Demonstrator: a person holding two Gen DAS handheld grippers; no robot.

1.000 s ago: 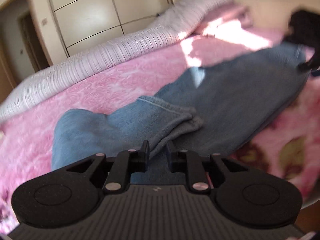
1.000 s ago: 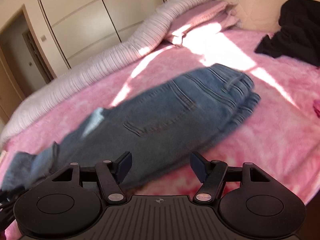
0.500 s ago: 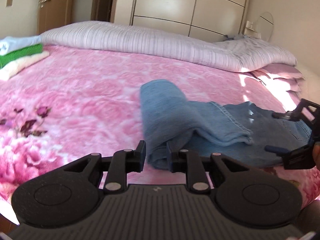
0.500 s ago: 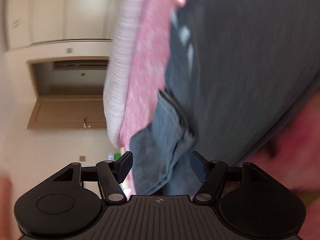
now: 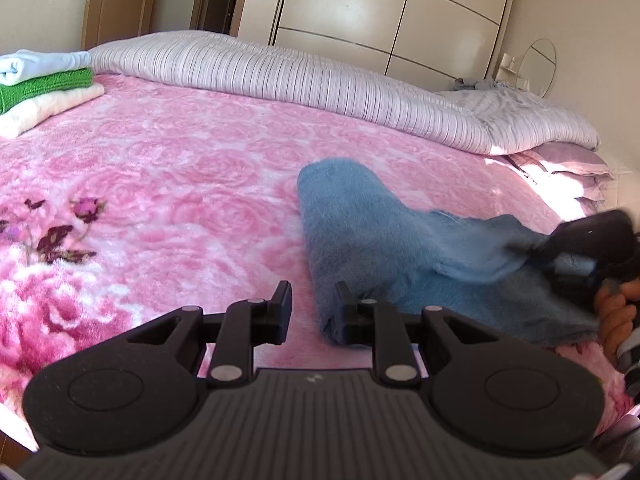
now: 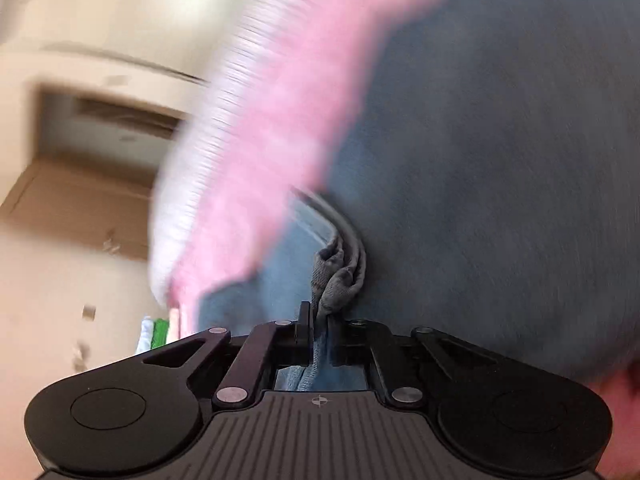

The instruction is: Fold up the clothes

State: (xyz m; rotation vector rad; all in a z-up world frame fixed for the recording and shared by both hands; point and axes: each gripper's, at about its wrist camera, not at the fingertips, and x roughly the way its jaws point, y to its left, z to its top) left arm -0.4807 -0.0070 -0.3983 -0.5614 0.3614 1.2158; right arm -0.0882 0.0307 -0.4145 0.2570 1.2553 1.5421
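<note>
The left gripper (image 5: 310, 306) points slightly down over the pink blanket (image 5: 168, 184), its jaws partly spread with nothing between them; the folded end of the jeans (image 5: 360, 232) lies against its right finger. At far left sits a stack of folded towels (image 5: 44, 84), with a striped duvet (image 5: 304, 76) behind. The right gripper (image 6: 320, 330), rolled sideways, has its jaws pinching the bunched denim hem; a hand (image 5: 614, 312) shows behind it.
</note>
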